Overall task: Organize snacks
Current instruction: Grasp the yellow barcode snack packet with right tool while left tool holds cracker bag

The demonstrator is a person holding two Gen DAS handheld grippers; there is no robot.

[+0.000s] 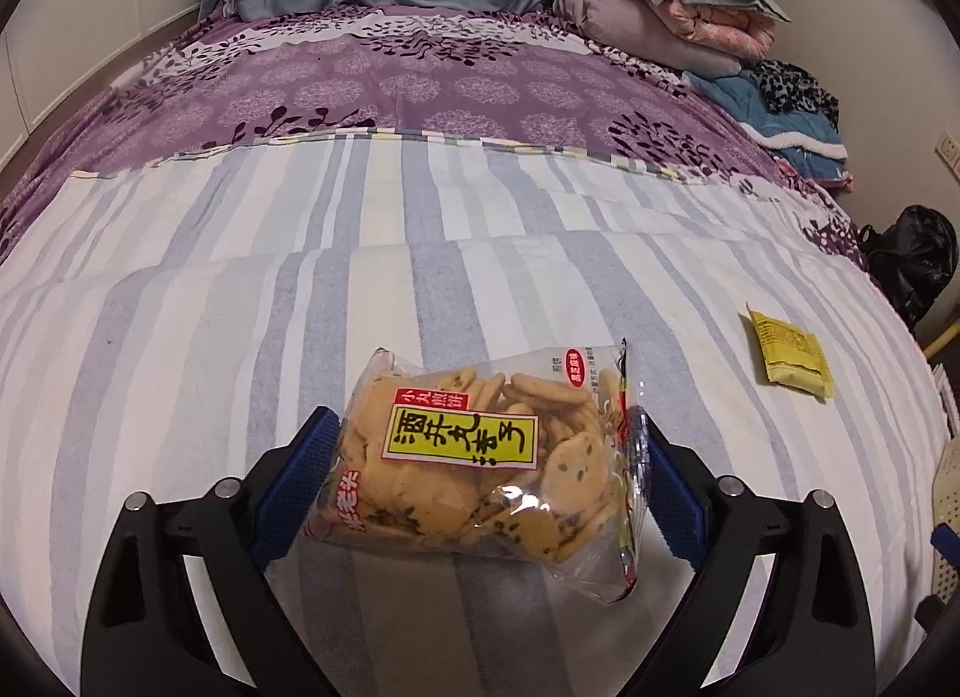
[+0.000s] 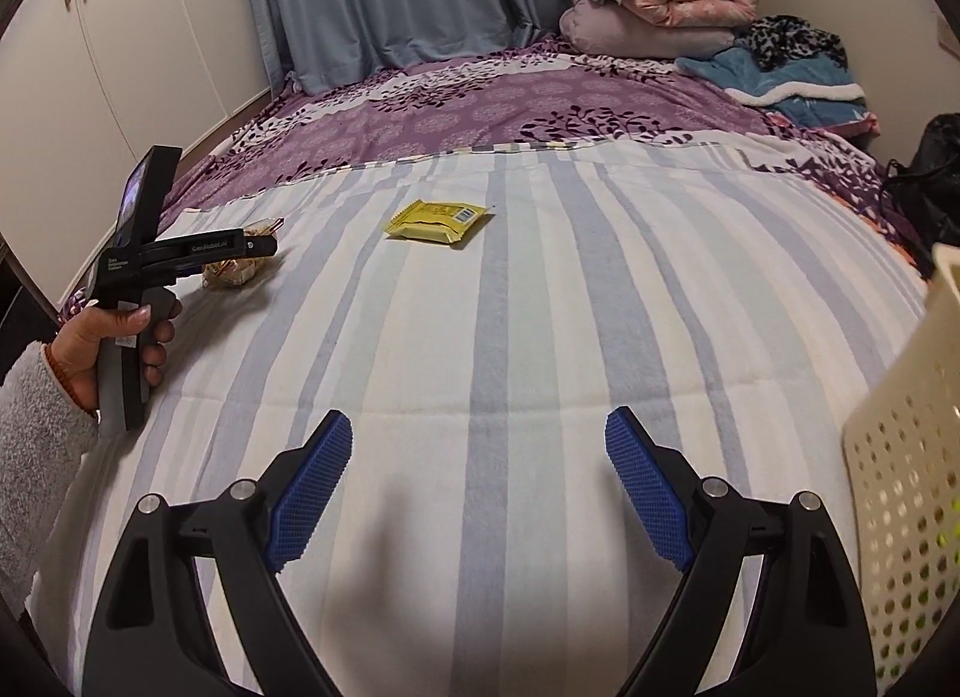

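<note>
Partly hidden: cracker bag (image 2: 240, 271) behind left gripper (image 2: 264, 245); basket (image 2: 900, 427) cropped.

In the right wrist view the cream perforated basket (image 2: 900, 457) is cut off by the right edge, so its inside does not show, and the left gripper (image 2: 264, 245) at the middle left hides most of the cracker bag (image 2: 231, 272). In the left wrist view it is hard to tell if the blue pads (image 1: 300, 475) really press on this bag. The print on the yellow packet (image 1: 789, 358) at the right is too small to read, and the black bag (image 1: 912, 259) at the right edge is partly cut off.
</note>
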